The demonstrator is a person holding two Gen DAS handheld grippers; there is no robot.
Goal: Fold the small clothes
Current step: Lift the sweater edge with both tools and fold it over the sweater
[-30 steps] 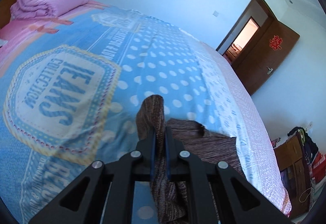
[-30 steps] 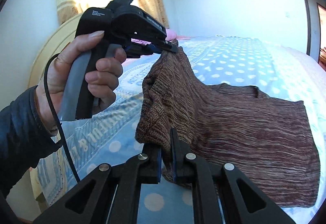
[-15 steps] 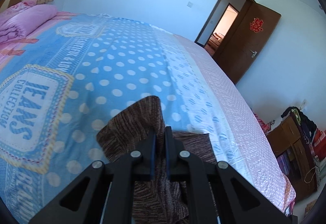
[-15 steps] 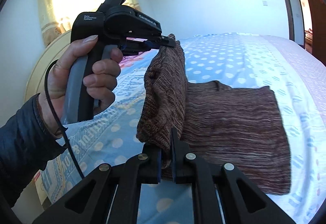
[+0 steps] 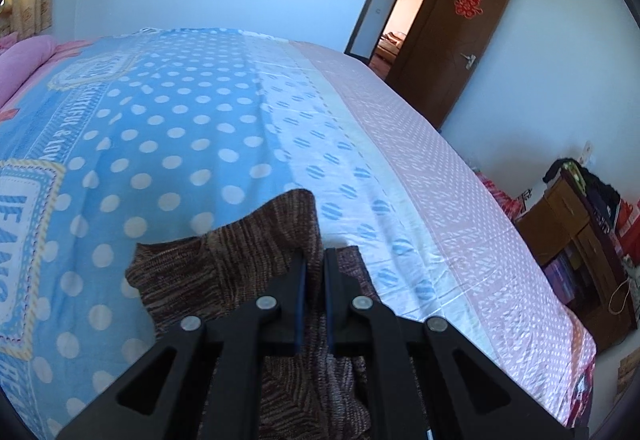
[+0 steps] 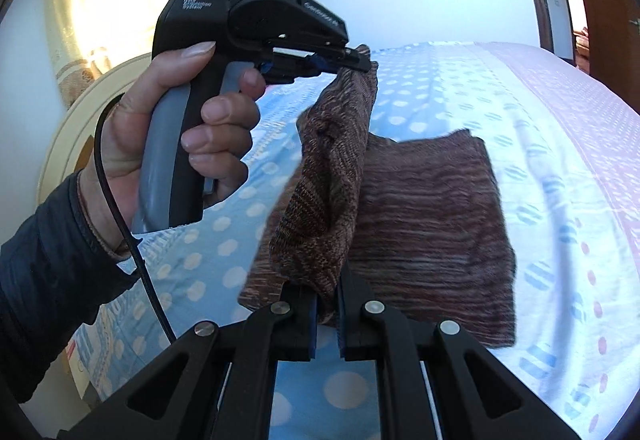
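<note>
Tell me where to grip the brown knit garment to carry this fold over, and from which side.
Grip the brown knit garment along its raised edge, one corner each, coming from the headboard side. That edge stands up off the bedspread, so the left gripper and right gripper already pinch it there; the rest lies flat.

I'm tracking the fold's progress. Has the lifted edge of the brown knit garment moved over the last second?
Yes. The lifted edge has swung over the flat part of the garment, toward the bed's pink side, leaving less garment uncovered.
</note>
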